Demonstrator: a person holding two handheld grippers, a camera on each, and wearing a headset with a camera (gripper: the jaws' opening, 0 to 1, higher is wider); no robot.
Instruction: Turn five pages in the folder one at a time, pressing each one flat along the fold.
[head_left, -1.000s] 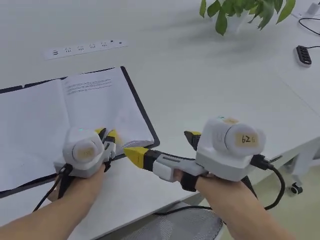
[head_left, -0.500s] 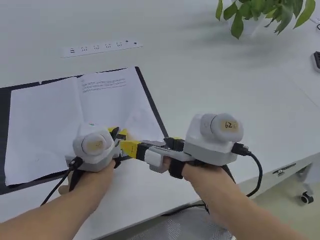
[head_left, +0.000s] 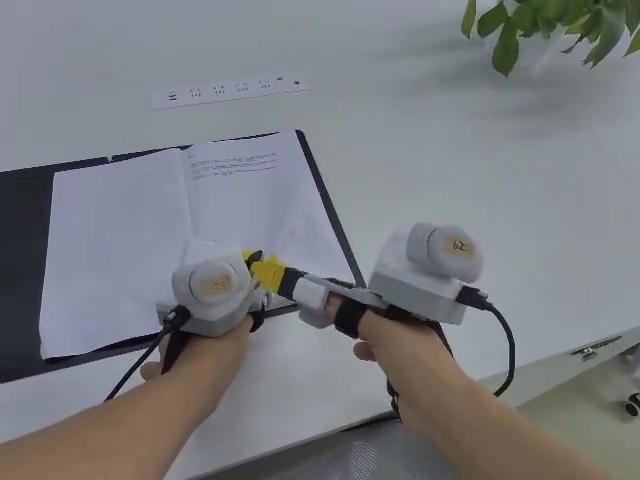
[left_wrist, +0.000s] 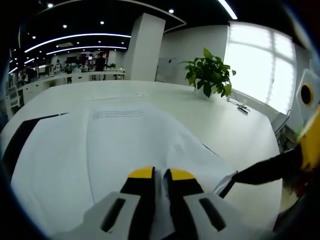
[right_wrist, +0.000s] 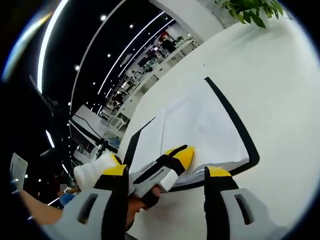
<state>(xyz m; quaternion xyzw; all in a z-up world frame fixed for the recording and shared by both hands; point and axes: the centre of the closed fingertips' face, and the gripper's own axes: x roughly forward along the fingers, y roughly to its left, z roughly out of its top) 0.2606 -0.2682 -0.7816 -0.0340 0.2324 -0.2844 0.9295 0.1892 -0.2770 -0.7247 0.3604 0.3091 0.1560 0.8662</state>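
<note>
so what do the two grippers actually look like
The left gripper and the right gripper both have rounded, pale grey-white bodies and black fingers with yellow tips. Each trails a black cable. The right one carries a round tan label marked 62. The person's forearms are bare.

Wide white smooth-topped bench (head_left: 480, 180). Far across it, long white plastic power strip (head_left: 230, 91), lying flat, sockets in a row. At the far right, green leafy plant (head_left: 545, 25), leaves hanging above the bench top. In the left gripper view, beside the plant, tall bright window (left_wrist: 260, 70); further left, square white column (left_wrist: 141, 47) under a dark ceiling with curved light strips (left_wrist: 75, 37) and small round spotlights.
</note>
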